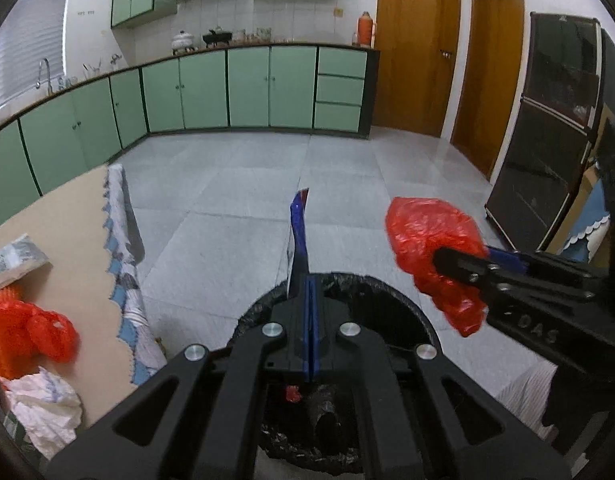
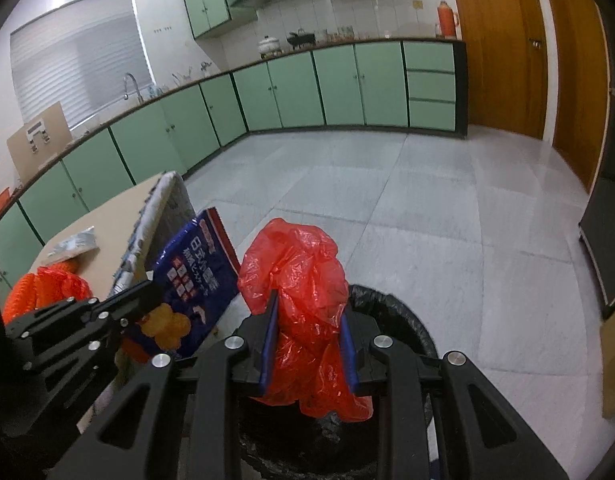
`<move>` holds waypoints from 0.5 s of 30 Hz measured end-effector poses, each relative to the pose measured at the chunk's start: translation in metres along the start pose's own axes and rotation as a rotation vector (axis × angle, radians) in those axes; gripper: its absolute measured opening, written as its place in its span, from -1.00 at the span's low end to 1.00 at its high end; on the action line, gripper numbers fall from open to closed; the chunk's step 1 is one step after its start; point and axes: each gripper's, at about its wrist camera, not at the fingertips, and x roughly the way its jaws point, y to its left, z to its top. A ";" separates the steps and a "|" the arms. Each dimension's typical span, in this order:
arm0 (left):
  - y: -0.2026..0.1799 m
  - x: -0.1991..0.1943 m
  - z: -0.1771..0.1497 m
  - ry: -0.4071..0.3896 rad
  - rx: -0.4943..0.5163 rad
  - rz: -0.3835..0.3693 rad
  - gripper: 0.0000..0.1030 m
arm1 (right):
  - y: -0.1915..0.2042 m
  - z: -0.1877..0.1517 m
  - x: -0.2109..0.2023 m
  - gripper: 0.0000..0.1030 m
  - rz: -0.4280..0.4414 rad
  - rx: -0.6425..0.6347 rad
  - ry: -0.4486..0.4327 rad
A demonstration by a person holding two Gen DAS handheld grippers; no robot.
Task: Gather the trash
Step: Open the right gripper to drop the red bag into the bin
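Note:
My left gripper (image 1: 310, 280) is shut on a blue snack wrapper (image 1: 298, 236), seen edge-on and held upright over the black-lined trash bin (image 1: 403, 304). The wrapper's printed face shows in the right wrist view (image 2: 195, 276), with the left gripper (image 2: 147, 292) beside it. My right gripper (image 2: 307, 308) is shut on a crumpled red plastic bag (image 2: 303, 280) above the bin (image 2: 391, 312). The same bag (image 1: 427, 236) and right gripper (image 1: 439, 258) show at the right of the left wrist view. A small red scrap (image 1: 293, 394) lies inside the bin.
A table with a tan top (image 1: 67, 216) stands to the left, holding a red net bag (image 1: 23, 332), crumpled white paper (image 1: 43, 404) and a silvery packet (image 1: 15, 256). Green cabinets (image 1: 247, 88) line the far wall. A dark cabinet (image 1: 547, 140) stands right.

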 end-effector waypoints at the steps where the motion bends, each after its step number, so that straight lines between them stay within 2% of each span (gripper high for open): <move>1: 0.001 0.002 -0.001 0.009 -0.002 -0.005 -0.94 | -0.002 -0.001 0.004 -0.48 0.002 0.005 0.011; 3: 0.001 0.007 -0.002 0.026 0.000 -0.009 -0.88 | -0.006 -0.005 0.013 -0.40 -0.002 0.012 0.032; 4: -0.001 0.008 -0.002 0.030 0.002 -0.005 -0.62 | -0.009 -0.007 0.016 -0.36 -0.005 0.015 0.042; 5: 0.000 0.007 -0.003 0.029 -0.002 -0.006 -0.35 | -0.010 -0.008 0.018 -0.21 -0.004 0.018 0.054; 6: 0.001 0.005 -0.004 0.027 -0.009 -0.006 -0.30 | -0.012 -0.009 0.019 -0.13 -0.004 0.024 0.062; 8: 0.004 0.002 -0.004 0.030 -0.021 -0.006 -0.29 | -0.016 -0.011 0.018 0.20 -0.008 0.041 0.060; 12: 0.013 -0.018 -0.002 0.000 -0.025 0.010 -0.15 | -0.019 -0.010 0.005 0.36 -0.016 0.058 0.037; 15: 0.024 -0.043 -0.002 -0.040 -0.020 0.039 0.01 | -0.011 -0.005 -0.015 0.60 -0.024 0.059 -0.014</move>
